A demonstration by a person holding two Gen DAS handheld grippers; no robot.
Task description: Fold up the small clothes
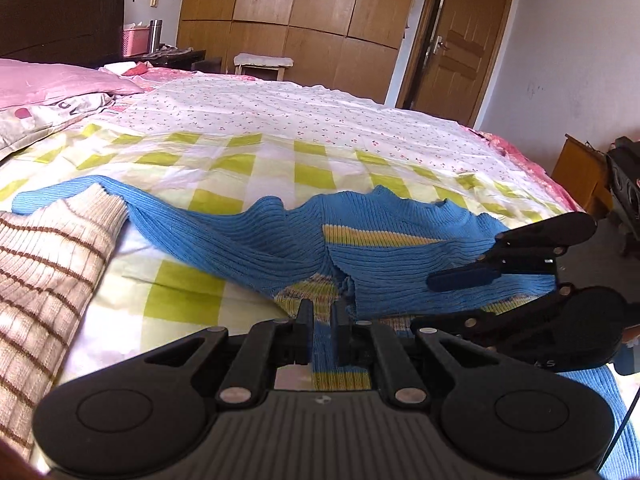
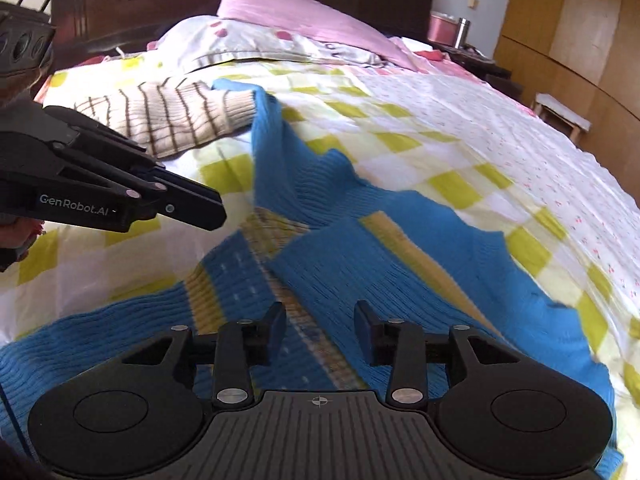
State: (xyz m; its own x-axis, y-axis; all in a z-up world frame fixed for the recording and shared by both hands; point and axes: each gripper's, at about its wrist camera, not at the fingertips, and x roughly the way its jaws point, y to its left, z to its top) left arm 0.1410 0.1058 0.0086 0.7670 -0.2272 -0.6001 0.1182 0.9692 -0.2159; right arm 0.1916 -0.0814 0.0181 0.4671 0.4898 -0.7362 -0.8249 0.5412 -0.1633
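Blue sweater [image 2: 420, 280] lies bunched mid-frame on the bed [image 2: 460, 148]. Your left tongs [image 1: 321, 326] are closed, right tongs [image 2: 320, 328] open and empty. Grab carelessly and it may crumple more.

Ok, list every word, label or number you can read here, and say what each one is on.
"GenRobot.AI": white print on the side of the left gripper, right wrist view.
"C": one dark letter on the pillowcase; the rest is hidden in folds.
Pale marks on the right gripper body: too blurred to read.
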